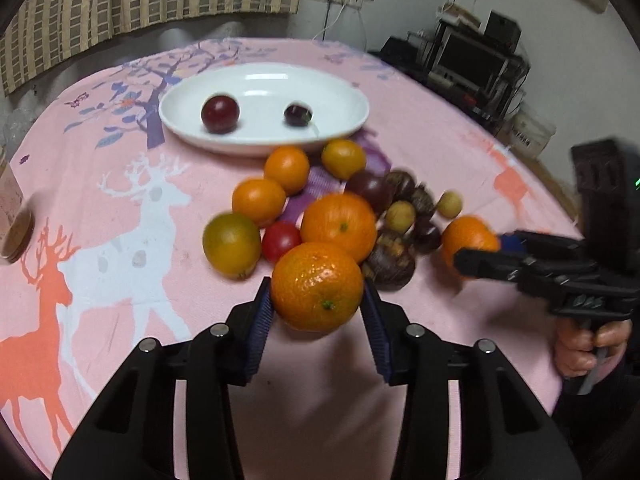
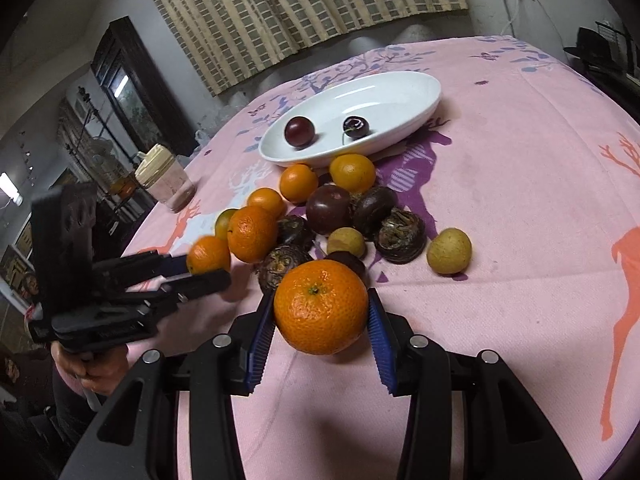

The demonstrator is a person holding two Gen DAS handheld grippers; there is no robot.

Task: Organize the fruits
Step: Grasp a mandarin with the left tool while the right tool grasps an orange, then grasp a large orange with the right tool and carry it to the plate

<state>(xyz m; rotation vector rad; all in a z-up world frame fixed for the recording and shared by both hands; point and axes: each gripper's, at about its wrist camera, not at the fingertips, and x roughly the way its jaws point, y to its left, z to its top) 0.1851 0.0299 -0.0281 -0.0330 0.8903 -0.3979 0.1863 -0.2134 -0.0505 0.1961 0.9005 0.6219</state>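
Your left gripper [image 1: 318, 300] has its jaws clamped on an orange [image 1: 317, 286] (stem scar facing you) and your right gripper [image 2: 320, 312] on another orange [image 2: 321, 306], both low over the table [image 1: 120, 280] before the fruit pile [image 2: 340, 216], the white oval dish [image 1: 264, 108] lying crosswise beyond.

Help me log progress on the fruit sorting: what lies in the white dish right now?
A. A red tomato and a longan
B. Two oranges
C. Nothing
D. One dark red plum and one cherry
D: the white dish holds only a dark red plum and a cherry; the other fruit is still outside it.
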